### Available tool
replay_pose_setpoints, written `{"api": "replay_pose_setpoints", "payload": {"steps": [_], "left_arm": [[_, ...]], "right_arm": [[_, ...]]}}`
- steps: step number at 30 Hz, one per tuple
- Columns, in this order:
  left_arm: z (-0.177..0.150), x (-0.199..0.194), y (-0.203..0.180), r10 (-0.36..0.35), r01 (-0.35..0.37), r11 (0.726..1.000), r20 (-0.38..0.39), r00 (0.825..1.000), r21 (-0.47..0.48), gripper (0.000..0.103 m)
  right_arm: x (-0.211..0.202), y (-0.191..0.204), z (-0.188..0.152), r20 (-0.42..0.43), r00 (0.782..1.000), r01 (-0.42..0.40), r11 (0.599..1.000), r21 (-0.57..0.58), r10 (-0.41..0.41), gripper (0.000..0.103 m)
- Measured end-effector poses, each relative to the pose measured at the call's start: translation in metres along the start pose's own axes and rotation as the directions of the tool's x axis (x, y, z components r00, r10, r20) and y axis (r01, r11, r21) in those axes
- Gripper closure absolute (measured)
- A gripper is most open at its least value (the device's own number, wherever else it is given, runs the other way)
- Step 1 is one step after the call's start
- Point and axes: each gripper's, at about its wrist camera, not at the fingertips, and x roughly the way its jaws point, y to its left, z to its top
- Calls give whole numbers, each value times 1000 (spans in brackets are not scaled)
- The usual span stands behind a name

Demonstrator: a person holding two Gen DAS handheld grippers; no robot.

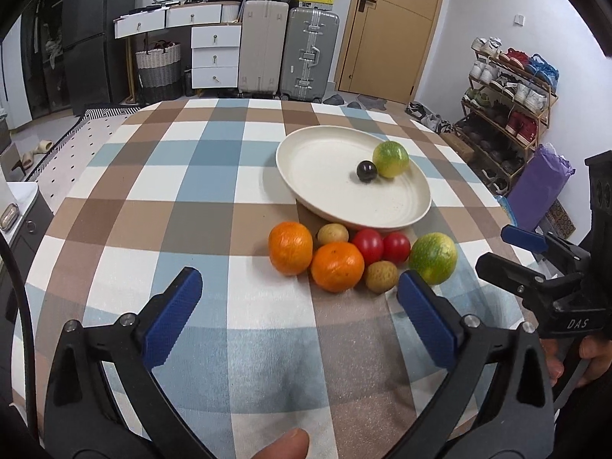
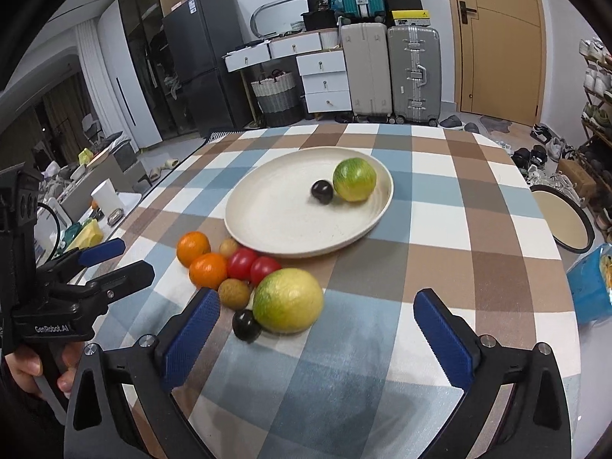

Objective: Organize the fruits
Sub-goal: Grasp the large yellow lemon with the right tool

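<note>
Right wrist: upright plate (image 2: 267,229), round fruits (image 2: 287,300)

Both wrist views face forward, low over table, sharing plate (image 1: 382,222).

Round cream plate (image 2: 267,222) at frame centre, holding a green-yellow citrus (image 2: 354,179) touching a small dark plum (image 2: 322,191). Below it, clustered: two oranges (image 2: 207,270), two red tomatoes (image 2: 242,262), two tan longans (image 2: 234,293), another green-yellow citrus (image 2: 287,300), second dark plum (image 2: 246,325).

A checked cloth (image 1: 199,176) covers the desk. Behind it stand two grey suitcases (image 1: 309,55), a white drawer unit (image 1: 215,55) and a woven basket (image 1: 158,62); a shoe rack (image 1: 508,95) lines the wall beside a wooden door (image 1: 397,26).
</note>
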Motion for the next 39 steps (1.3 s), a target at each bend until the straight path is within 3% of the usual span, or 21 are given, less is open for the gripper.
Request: {"api": "replay_pose_setpoints", "payload": {"steps": [21,39], "left_arm": [[-17,38,10,10,-13,999,-88,996,-33,1],[-20,51,10,-2,-4,999,-105,995,-52,1]], "right_arm": [[26,-5,-15,-75,997,-4,1000,21,6,0],[44,-7,-11,-101,991,-78,995,65,84,1]]}}
